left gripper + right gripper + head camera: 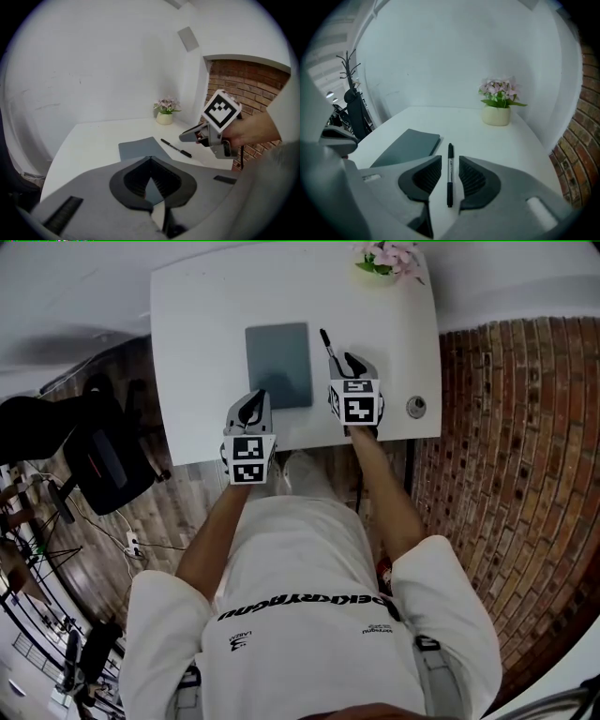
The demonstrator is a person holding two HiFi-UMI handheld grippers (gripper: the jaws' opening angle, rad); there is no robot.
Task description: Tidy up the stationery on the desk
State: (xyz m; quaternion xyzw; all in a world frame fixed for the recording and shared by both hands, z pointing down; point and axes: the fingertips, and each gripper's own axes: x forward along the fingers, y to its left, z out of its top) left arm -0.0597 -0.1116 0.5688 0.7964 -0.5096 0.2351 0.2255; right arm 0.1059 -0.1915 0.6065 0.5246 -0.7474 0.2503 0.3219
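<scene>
Right gripper view: right hand-held gripper jaws apart, straddling pen on table. Left hand-held gripper jaws together, near grey notebook.

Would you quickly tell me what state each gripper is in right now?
Left gripper: shut, empty.
Right gripper: open, black pen lying between its jaws, ungripped.

Matt grey notebook, smooth wht desk, rough brick wall.
</scene>
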